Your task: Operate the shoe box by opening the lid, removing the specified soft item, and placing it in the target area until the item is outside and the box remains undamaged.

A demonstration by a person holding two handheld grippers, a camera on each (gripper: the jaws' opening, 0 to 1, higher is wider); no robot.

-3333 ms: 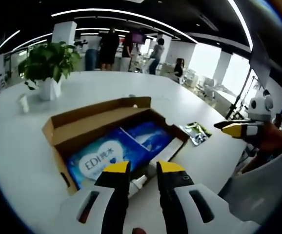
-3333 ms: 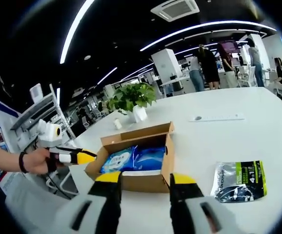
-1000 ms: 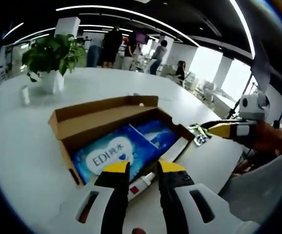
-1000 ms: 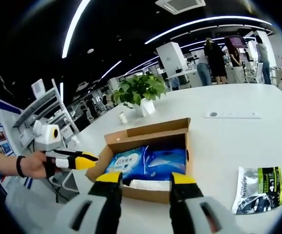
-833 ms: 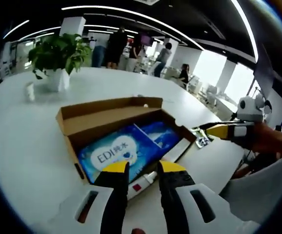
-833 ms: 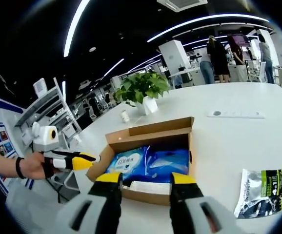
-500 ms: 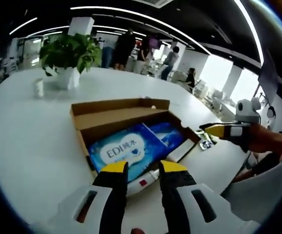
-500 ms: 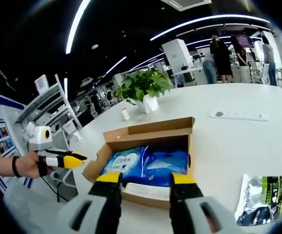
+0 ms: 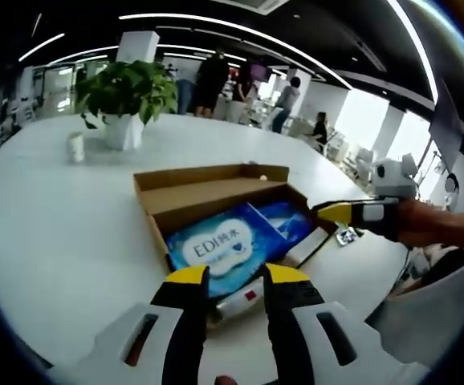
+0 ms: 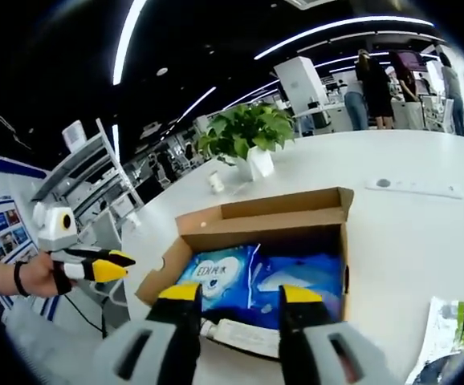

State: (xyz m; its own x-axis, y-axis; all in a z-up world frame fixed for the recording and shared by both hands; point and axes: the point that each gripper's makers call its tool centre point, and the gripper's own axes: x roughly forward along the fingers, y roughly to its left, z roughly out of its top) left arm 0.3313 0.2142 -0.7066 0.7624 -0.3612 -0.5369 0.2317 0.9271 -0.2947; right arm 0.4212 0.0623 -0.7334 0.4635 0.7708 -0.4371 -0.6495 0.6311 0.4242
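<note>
the blue tissue pack (image 9: 220, 247) lies flat inside the open shoe box (image 9: 161, 196), and we judge it light, squashy and slick in its film, so we'd pinch it by an edge or corner rather than press down on the cardboard. beside it lies a white tube (image 9: 236, 301). our left gripper (image 9: 227, 276) and right gripper (image 10: 241, 294) hover released and empty over the box on the white bench (image 9: 55, 224).

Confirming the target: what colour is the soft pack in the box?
Blue with a white label; the pack shows best in the left gripper view.
</note>
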